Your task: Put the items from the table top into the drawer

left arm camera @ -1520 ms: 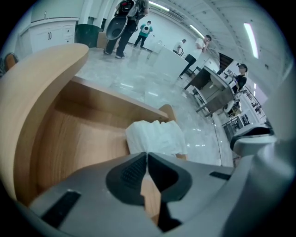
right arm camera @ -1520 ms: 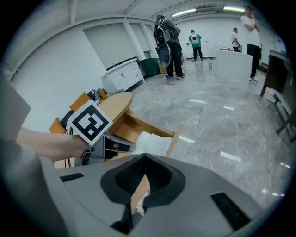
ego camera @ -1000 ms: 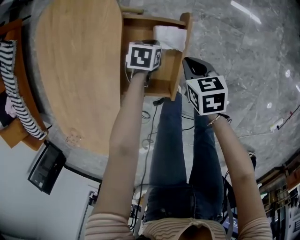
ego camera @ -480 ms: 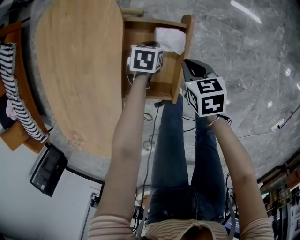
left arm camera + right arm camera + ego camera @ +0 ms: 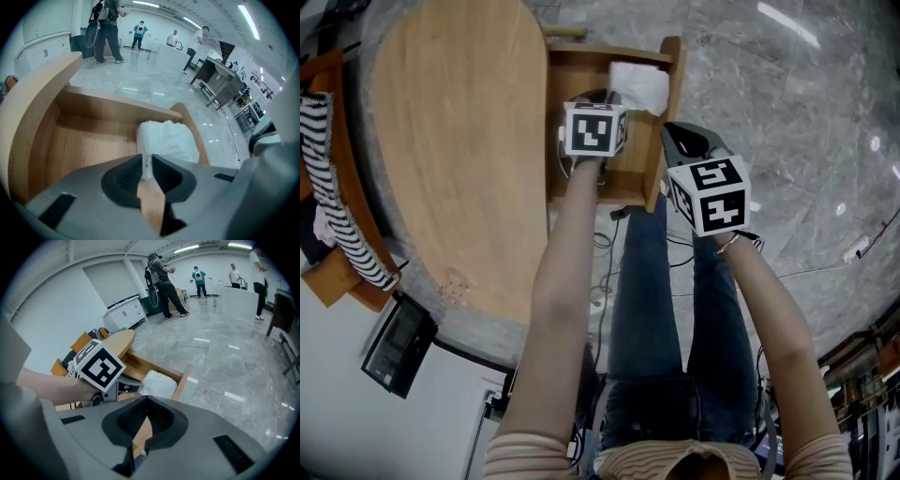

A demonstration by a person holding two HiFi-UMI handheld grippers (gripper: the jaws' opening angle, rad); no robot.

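**White packet in the drawer, both tongs closed**

In the head view the marker cube (image 5: 595,129) hides the jaws of the left gripper (image 5: 146,161). Its own view shows them pressed together on nothing, above the open drawer (image 5: 581,70). The white packet (image 5: 639,84) lies in the drawer's 1 o'clock corner, its near edge covered by these jaws. The right gripper (image 5: 146,411), also closed and empty, hangs outside the drawer at 3 o'clock.

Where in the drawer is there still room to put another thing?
The drawer has bare wooden floor free on the left, between its left wall, its back wall and the white pack. The far right corner is crowded: the white pack fills it, and the left tool hangs just in front. The round table top is bare too.
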